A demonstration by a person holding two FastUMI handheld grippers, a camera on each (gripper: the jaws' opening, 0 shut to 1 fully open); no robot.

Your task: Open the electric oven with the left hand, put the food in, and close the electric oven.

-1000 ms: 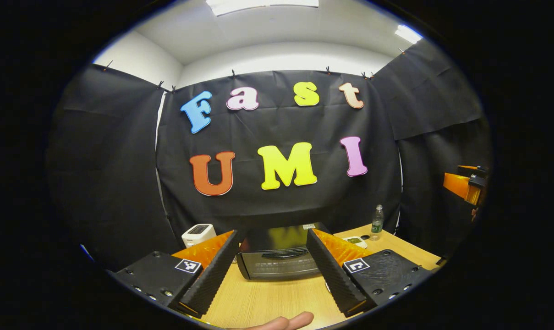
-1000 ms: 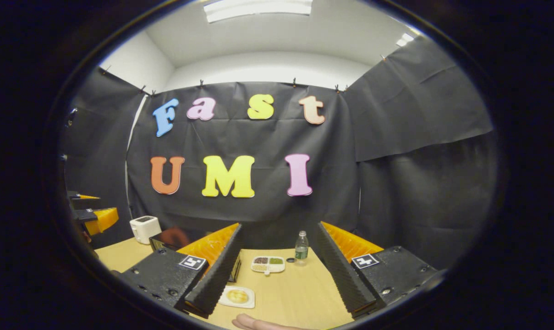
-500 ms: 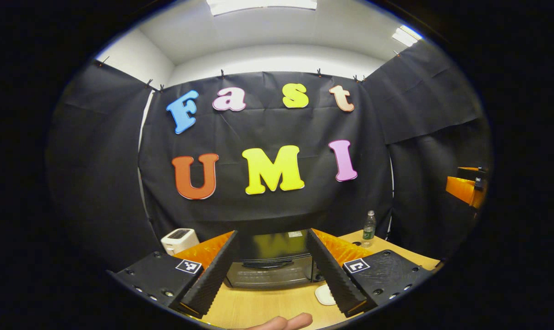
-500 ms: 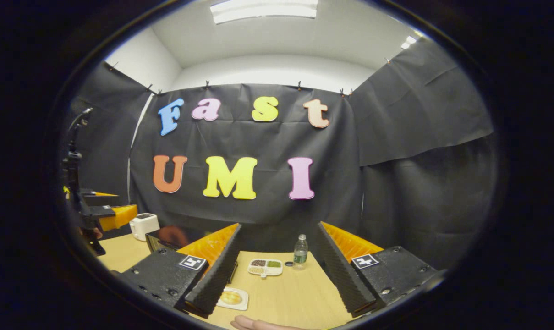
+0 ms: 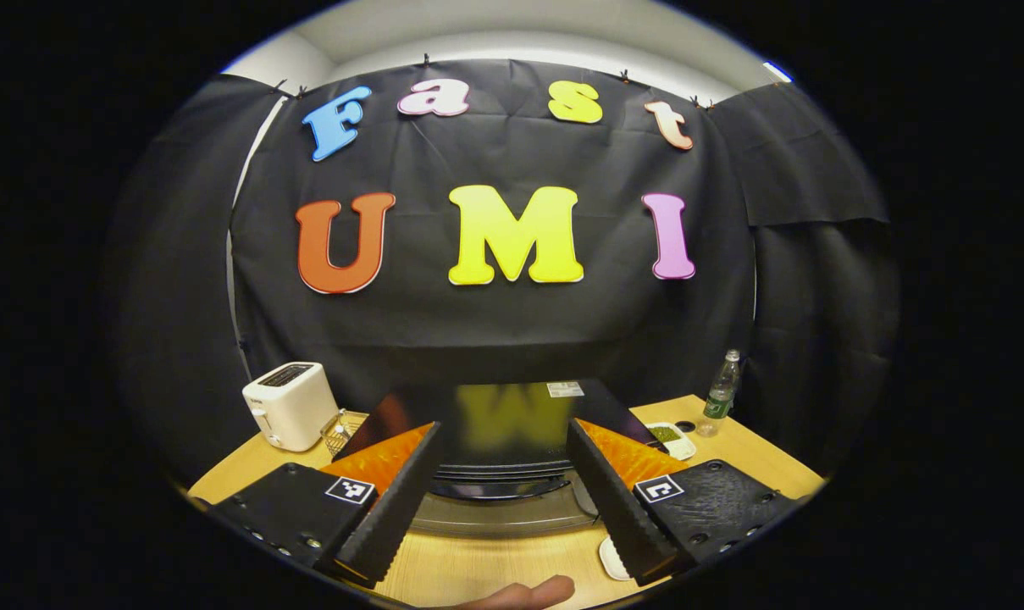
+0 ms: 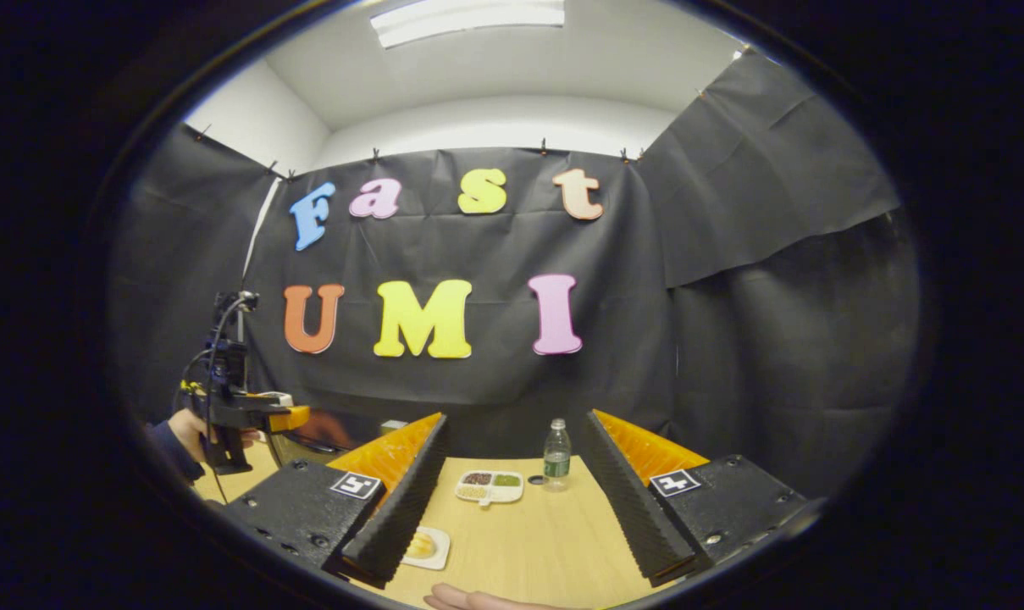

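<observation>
The oven [image 5: 499, 440] sits on the surface [image 5: 495, 563] at twelve o'clock from the left tongs [image 5: 499, 491], its door shut and its handle [image 5: 499, 489] just ahead between the spread, empty fingers. Its long axis runs nine to three o'clock, door facing six. To open it well, I would lower the tongs squarely over the handle's middle, clench, then pull down and toward six in an arc. The right tongs [image 6: 512, 496] hang released over the surface, with the food [image 6: 420, 546] on a small plate [image 6: 434, 552] at seven o'clock from them and a bottle [image 6: 556, 454] beyond.
</observation>
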